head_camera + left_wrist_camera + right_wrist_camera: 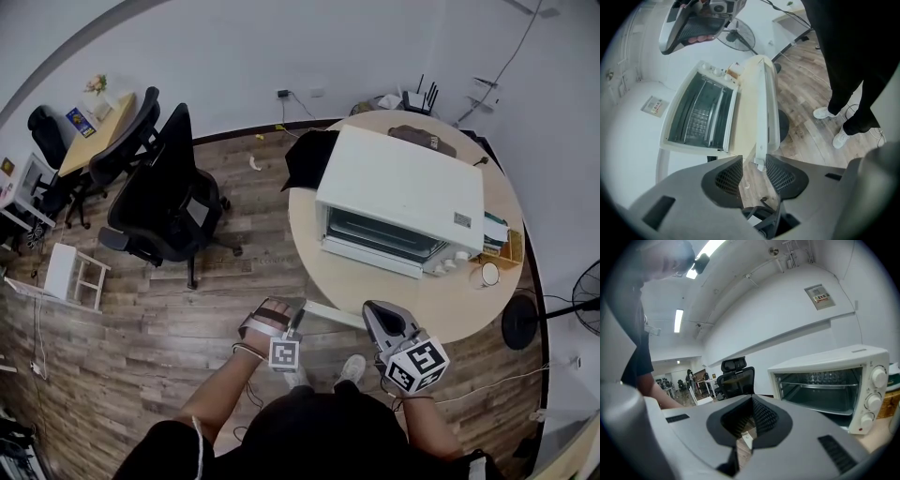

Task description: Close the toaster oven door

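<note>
A white toaster oven [403, 187] stands on the round beige table [412, 305]. Its door [370, 255] is folded down, so the rack inside shows [820, 392] [701, 112]. My left gripper [294, 316] hovers off the table's front left edge, well short of the oven, with its jaws open [754, 161]. The near end of a white bar [761, 112] at the table's edge shows in the gap, and nothing is gripped. My right gripper [371, 307] is at the table's front edge and points at the oven. Its jaws are shut and empty [751, 401].
Three knobs [874, 399] sit on the oven's right side, with a white cup [487, 274] beside it. Black office chairs [164, 202] stand on the wood floor to the left and a fan [586, 291] to the right. The person's shoes [352, 370] are below the table edge.
</note>
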`<state>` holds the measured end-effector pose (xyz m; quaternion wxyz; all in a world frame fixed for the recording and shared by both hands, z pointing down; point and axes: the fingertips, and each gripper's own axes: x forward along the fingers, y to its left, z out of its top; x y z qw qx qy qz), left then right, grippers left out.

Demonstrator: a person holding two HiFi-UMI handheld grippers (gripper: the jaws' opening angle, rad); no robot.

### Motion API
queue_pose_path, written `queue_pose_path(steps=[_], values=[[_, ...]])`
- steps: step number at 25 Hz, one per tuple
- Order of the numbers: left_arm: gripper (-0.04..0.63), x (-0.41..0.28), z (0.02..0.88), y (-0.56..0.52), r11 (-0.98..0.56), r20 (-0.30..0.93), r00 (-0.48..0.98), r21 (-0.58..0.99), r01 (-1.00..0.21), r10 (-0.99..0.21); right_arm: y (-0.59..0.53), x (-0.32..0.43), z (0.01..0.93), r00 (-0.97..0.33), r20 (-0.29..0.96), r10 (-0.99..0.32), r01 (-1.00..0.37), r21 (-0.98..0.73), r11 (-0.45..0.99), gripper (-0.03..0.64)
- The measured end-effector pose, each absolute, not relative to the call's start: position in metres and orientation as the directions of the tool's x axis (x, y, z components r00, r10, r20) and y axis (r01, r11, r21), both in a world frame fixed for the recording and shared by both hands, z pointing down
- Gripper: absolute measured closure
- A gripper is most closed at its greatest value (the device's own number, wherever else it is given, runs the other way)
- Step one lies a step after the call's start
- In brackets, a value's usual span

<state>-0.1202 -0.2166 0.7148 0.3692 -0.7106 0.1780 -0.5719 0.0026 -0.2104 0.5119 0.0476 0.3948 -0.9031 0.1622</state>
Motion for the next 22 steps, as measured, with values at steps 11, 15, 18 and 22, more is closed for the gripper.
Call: queue_pose_path(steps=[11, 15, 18, 22], values=[[0.44, -0.125, 0.728, -0.215, -0.693, 0.714, 0.257, -0.697, 0.183, -0.651, -0.215, 0.002, 0.515, -0.692, 0.224, -0.686, -0.721, -0.252, 0.645, 0.623], [0.44, -0.122, 0.736, -0.217, -0.709, 0.729, 0.252, -0.682, 0.181, -0.636, -0.214, 0.007, 0.516, -0.684, 0.231, -0.692, -0.729, -0.251, 0.637, 0.623], [0.44, -0.122, 0.741, -0.222, -0.709, 0.729, 0.24, -0.682, 0.178, -0.641, -0.214, 0.012, 0.517, -0.675, 0.235, -0.699, -0.737, -0.252, 0.628, 0.623], [0.454, -0.122, 0.742, -0.224, -0.707, 0.729, 0.23, -0.683, 0.182, -0.645, -0.214, 0.02, 0.519, -0.664, 0.238, -0.709, -0.747, -0.256, 0.614, 0.623]])
